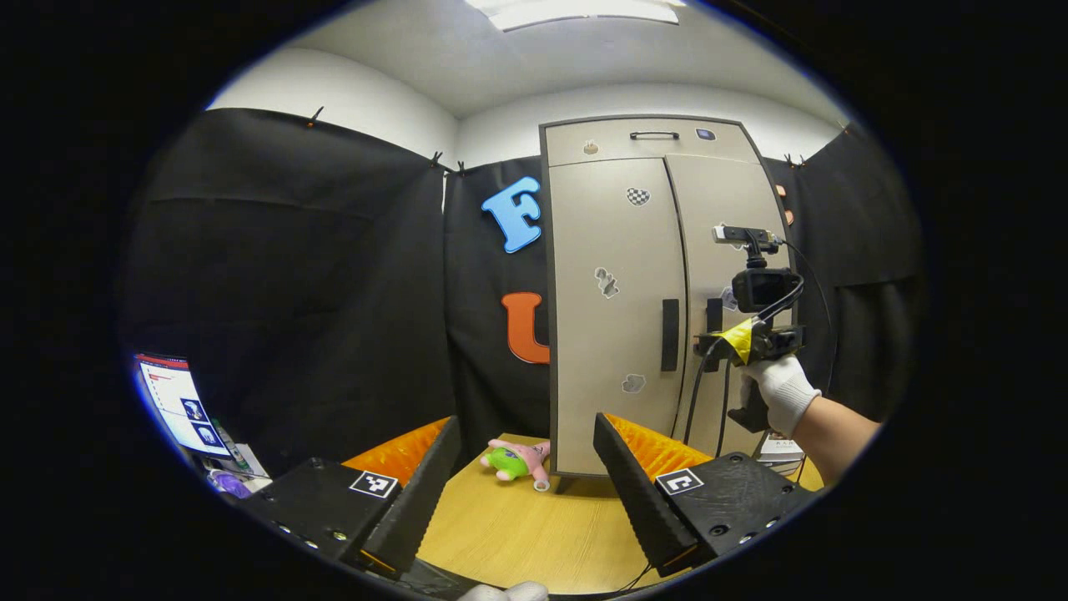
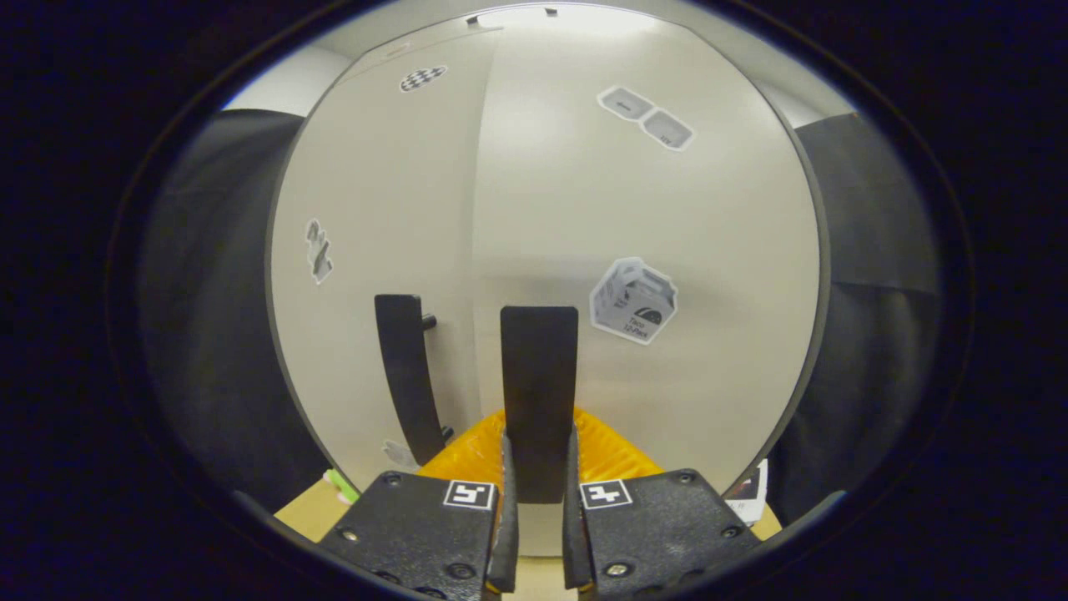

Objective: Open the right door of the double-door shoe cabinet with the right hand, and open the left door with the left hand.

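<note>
Tongs on the left (image 1: 526,467) stand wide apart in the left gripper view, holding nothing, hovering over the wooden bench (image 1: 517,534) well short of the shoe cabinet (image 1: 659,292). That cabinet stands upright at the far side of the bench, both doors looking shut, with a drawer (image 1: 651,138) across its top. The left door (image 1: 613,309) carries a dark vertical handle (image 1: 670,335) near its inner edge. A gloved hand (image 1: 780,392) holds the right tongs (image 1: 709,338) up against the right door (image 1: 722,275), at the height of the handles. A pink and green plush toy (image 1: 519,461) lies on the bench beside the cabinet's left foot.

Right gripper view: the right tongs (image 2: 539,467) stand narrow, one finger on each side of the right door's handle (image 2: 539,392) and closed against it. The right door (image 2: 667,250), with stickers on it, is very close. The left door's handle (image 2: 406,376) sits just beside, across the seam between the doors.
</note>
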The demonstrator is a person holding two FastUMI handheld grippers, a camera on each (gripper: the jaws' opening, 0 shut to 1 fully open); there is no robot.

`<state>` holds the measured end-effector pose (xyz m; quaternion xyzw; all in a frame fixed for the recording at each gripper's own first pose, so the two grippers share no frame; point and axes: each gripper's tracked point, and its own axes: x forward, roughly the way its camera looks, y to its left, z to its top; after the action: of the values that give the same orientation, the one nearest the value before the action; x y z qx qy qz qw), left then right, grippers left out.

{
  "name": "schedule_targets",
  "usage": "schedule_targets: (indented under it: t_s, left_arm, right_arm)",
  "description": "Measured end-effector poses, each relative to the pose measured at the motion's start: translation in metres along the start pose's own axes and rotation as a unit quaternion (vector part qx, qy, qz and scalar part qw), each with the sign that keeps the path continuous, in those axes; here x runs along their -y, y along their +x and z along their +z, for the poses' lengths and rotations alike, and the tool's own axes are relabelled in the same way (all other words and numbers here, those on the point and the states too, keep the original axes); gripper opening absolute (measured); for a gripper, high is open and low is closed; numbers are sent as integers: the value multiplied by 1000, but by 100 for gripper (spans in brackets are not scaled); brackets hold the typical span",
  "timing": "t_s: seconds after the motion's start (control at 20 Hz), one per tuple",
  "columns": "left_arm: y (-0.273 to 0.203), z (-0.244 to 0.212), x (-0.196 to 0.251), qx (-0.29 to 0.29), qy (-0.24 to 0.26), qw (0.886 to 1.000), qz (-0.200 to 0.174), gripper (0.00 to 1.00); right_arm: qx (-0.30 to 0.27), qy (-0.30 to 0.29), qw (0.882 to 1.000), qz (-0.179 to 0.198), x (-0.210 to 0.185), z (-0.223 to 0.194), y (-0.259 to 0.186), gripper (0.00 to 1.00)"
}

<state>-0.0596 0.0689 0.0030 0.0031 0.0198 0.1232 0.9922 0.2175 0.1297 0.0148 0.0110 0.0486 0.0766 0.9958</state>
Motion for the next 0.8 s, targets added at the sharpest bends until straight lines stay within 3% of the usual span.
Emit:
schedule_targets:
  t_s: [0.35,0.8]
  left_arm:
    - [-39,-1,3,4,-3,1000,-20,96]
    - [-57,1,13,12,-11,997,-71,96]
  right_arm:
    - [0,-8,1000,8,21,-11,-65,23]
    - [8,-13,999,-37,73,-23,-139,19]
